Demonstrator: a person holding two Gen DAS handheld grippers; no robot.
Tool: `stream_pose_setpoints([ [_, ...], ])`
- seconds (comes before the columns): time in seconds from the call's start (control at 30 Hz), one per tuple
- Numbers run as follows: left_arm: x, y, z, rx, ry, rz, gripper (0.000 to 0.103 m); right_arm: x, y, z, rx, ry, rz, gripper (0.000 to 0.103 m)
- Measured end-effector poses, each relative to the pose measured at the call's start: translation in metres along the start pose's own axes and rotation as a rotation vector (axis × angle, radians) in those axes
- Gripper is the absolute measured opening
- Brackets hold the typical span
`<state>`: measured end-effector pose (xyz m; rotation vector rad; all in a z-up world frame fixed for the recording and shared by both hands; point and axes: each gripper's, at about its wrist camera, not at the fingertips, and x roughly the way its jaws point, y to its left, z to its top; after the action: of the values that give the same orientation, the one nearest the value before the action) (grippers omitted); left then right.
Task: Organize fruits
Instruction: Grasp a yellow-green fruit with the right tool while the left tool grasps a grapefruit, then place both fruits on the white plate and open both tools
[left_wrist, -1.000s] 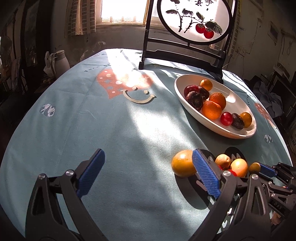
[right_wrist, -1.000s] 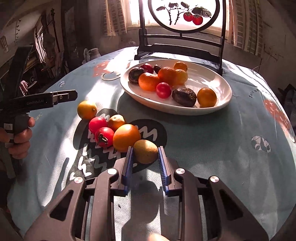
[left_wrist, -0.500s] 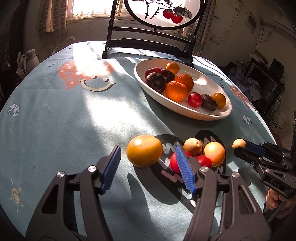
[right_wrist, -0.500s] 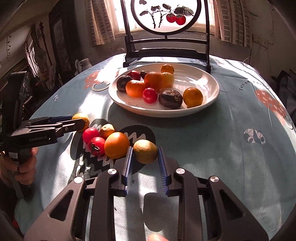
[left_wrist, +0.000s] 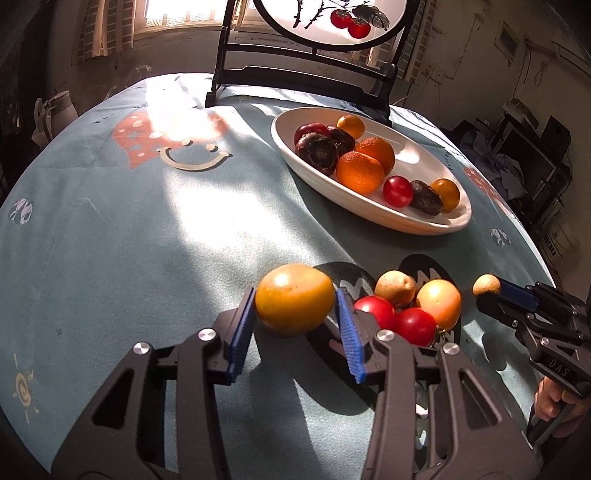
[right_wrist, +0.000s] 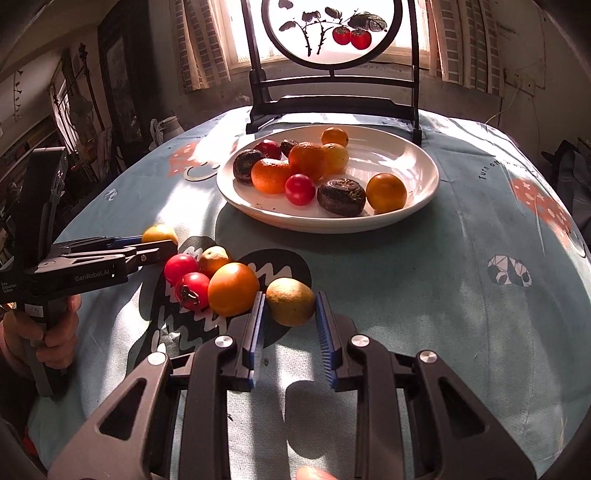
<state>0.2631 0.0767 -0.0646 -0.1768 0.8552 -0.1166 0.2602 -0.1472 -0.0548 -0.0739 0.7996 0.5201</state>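
Observation:
A white oval plate (left_wrist: 436, 168) (right_wrist: 417, 173) holds several fruits: oranges, red tomatoes, dark round ones. Loose fruits lie on the blue tablecloth in front of it. My left gripper (left_wrist: 295, 312) is shut on a yellow-orange fruit (left_wrist: 294, 298), also seen in the right wrist view (right_wrist: 159, 233). Beside it lie two red tomatoes (left_wrist: 413, 325), a pale small fruit (left_wrist: 394, 287) and an orange (left_wrist: 439, 301) (right_wrist: 232, 283). My right gripper (right_wrist: 290, 312) is shut on a brownish kiwi-like fruit (right_wrist: 290, 301) (left_wrist: 486, 284), held just above the cloth.
A black stand with a round painted panel (right_wrist: 330, 33) stands behind the plate at the table's far edge. A pale jug (left_wrist: 55, 110) sits beyond the table at the left. The cloth has printed patterns (left_wrist: 173, 144).
My left gripper has moved forward around the yellow-orange fruit and closed on it. My right gripper keeps its hold on the brownish fruit and has drifted slightly.

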Motion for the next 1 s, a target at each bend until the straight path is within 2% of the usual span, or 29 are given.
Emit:
stream_pose_setpoints([
  [0.13,-0.011,-0.003,0.000,-0.003,-0.029,-0.011,0.044,-0.007,0.006,0.001,-0.016,-0.040,0.045,0.027],
  [0.2,-0.017,-0.010,0.000,0.031,-0.052,-0.007,0.044,-0.011,0.006,0.003,-0.009,-0.072,0.062,0.027],
  [0.3,-0.027,-0.020,0.009,0.063,-0.095,-0.019,0.044,-0.015,-0.004,0.015,0.068,-0.118,0.111,0.027],
  [0.37,-0.027,-0.027,0.023,0.057,-0.098,-0.052,0.044,-0.016,-0.011,0.029,0.098,-0.169,0.083,0.027],
  [0.47,-0.018,-0.041,0.048,0.076,-0.117,-0.058,0.044,-0.007,-0.027,0.049,0.150,-0.213,0.035,0.027],
  [0.67,0.023,-0.055,0.094,0.101,-0.094,-0.029,0.044,0.024,-0.050,0.074,0.176,-0.207,-0.025,0.027],
  [0.87,0.052,-0.058,0.111,0.098,-0.060,-0.002,0.044,0.042,-0.064,0.085,0.175,-0.202,-0.044,0.029],
  [0.9,0.054,-0.058,0.112,0.098,-0.056,0.017,0.050,0.043,-0.065,0.086,0.173,-0.205,-0.049,0.042],
  [0.93,0.052,-0.058,0.113,0.097,-0.061,0.042,0.061,0.042,-0.065,0.086,0.173,-0.206,-0.056,0.050],
  [0.97,0.047,-0.057,0.113,0.096,-0.086,0.069,0.079,0.040,-0.065,0.085,0.179,-0.210,-0.060,0.054],
  [1.0,0.039,-0.056,0.112,0.094,-0.121,0.088,0.083,0.037,-0.065,0.084,0.184,-0.210,-0.055,0.054],
])
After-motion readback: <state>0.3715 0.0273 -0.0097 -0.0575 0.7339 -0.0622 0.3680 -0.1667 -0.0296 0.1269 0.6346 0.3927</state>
